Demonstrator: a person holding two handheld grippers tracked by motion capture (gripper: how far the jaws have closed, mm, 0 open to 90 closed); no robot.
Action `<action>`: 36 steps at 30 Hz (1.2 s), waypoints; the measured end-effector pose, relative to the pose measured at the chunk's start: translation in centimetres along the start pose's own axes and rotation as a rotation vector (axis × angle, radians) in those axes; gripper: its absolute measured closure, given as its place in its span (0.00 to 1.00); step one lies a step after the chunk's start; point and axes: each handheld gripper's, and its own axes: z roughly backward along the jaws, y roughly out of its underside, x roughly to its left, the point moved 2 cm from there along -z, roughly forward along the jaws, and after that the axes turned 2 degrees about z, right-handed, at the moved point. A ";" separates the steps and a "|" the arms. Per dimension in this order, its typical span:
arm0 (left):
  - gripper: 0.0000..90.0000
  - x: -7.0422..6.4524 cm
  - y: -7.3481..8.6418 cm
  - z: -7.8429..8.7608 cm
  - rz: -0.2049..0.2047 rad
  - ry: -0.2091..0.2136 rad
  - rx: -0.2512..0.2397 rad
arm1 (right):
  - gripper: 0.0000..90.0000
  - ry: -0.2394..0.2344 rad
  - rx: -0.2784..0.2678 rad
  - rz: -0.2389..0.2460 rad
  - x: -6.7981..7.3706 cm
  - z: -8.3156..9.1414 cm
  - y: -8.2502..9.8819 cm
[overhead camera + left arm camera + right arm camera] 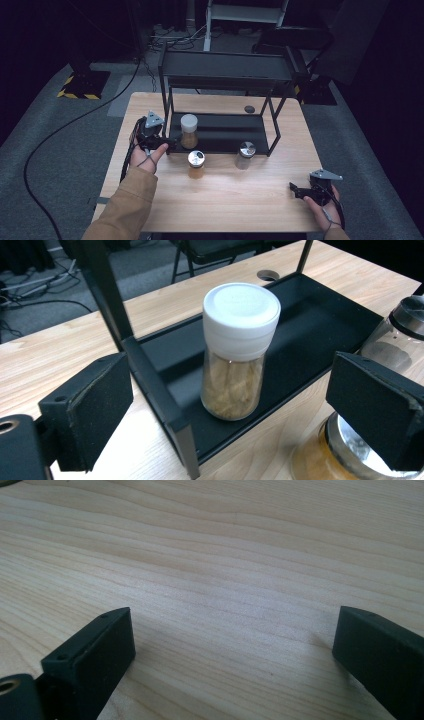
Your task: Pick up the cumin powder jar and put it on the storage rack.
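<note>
Jaws of the left gripper stand wide apart in the high view, with nothing pressed between them, at the left end of the black rack's lower shelf. The white-capped jar stands upright on that shelf, just beyond the jaws and apart from them. On the wooden surface in front of the rack, an amber jar with a metal lid stands near the rack's front edge, and a clear jar with a metal lid stands beside the rack's right front leg. The right gripper rests well away from the rack, near the surface's right front corner, with its jaws pointing left.

From the left gripper view, the two black jaws frame the white-capped jar without touching it; the jar sits on the rack shelf close to its near corner post, filled with pale tan contents. The amber jar with a metal lid lies partly behind the right-hand jaw, outside the rack, and the clear jar with a metal lid shows at the right edge.

From the right gripper view, the jaws stand wide open over the bare wood surface, holding nothing.
</note>
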 end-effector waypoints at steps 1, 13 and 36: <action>0.04 -0.2 0.3 0.2 -0.007 -0.008 -0.003 | 0.04 0.000 0.000 0.000 0.0 0.0 0.0; 0.04 -0.7 3.4 2.3 -0.023 -0.046 -0.003 | 0.04 -0.002 0.000 0.002 -0.1 0.0 0.0; 0.03 -0.6 8.7 3.1 -0.008 -0.057 0.059 | 0.04 -0.002 -0.001 0.002 -0.1 0.0 0.0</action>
